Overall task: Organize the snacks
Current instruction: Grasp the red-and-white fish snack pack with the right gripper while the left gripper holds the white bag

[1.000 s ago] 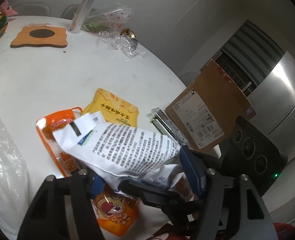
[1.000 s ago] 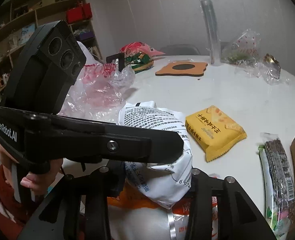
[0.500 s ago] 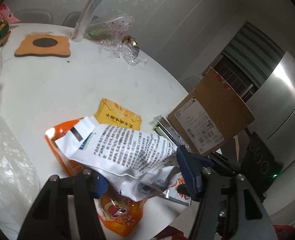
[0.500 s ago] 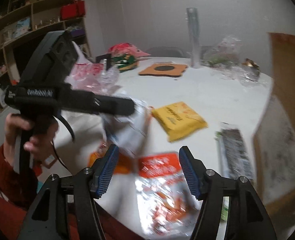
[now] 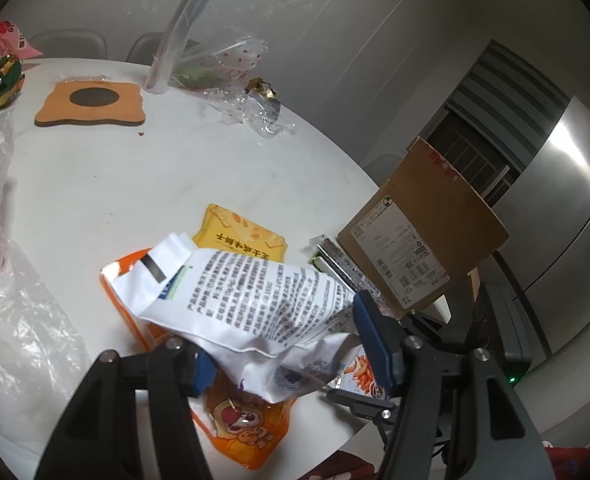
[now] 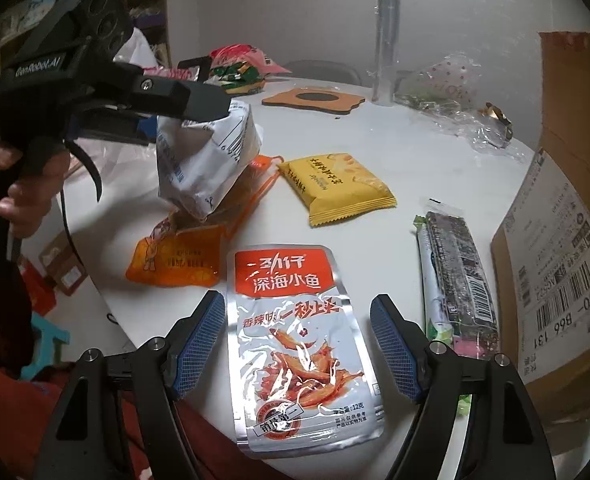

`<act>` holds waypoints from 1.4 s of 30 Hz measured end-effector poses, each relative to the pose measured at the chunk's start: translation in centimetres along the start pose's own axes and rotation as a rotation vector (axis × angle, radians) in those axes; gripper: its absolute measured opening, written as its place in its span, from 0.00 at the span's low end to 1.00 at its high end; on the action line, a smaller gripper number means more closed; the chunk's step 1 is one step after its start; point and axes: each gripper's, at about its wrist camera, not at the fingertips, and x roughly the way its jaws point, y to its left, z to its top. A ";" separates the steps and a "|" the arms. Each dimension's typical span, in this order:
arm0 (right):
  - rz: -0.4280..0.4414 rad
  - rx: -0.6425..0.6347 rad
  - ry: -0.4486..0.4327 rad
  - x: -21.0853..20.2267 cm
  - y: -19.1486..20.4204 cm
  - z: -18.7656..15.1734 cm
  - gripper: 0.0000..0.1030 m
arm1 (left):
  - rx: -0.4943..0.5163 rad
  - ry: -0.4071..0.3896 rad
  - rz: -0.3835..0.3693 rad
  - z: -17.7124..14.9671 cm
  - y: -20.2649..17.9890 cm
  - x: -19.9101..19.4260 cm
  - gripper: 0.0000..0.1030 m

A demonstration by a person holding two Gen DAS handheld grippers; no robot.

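The left gripper [image 5: 283, 344] is clamped on the white snack bag [image 5: 255, 304], holding it clear of the table [image 5: 135, 184], probably for transfer to the cardboard box [image 5: 423, 232] at 3 o'clock. The bag is crumpled and covered in black print. The right gripper [image 6: 297, 344] stands apart, straddling the silver fish packet [image 6: 299, 344] without touching it.

Orange pouch [image 5: 231, 416] half buried under white bag [image 5: 251, 300]; cardboard box [image 6: 567, 216] cut off at right edge; box's label print unreadable
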 end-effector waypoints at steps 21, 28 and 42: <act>-0.010 -0.007 -0.019 0.2 0.1 0.8 0.64 | 0.062 -0.035 0.001 0.8 -1.8 -1.2 0.56; -0.030 -0.008 -0.095 -1.8 0.2 2.6 0.64 | 0.098 -0.085 -0.011 2.2 -3.3 -3.1 0.56; -0.205 -0.020 -0.264 -11.0 -0.7 10.0 0.64 | 0.293 -0.191 -0.085 9.6 -12.7 -6.5 0.56</act>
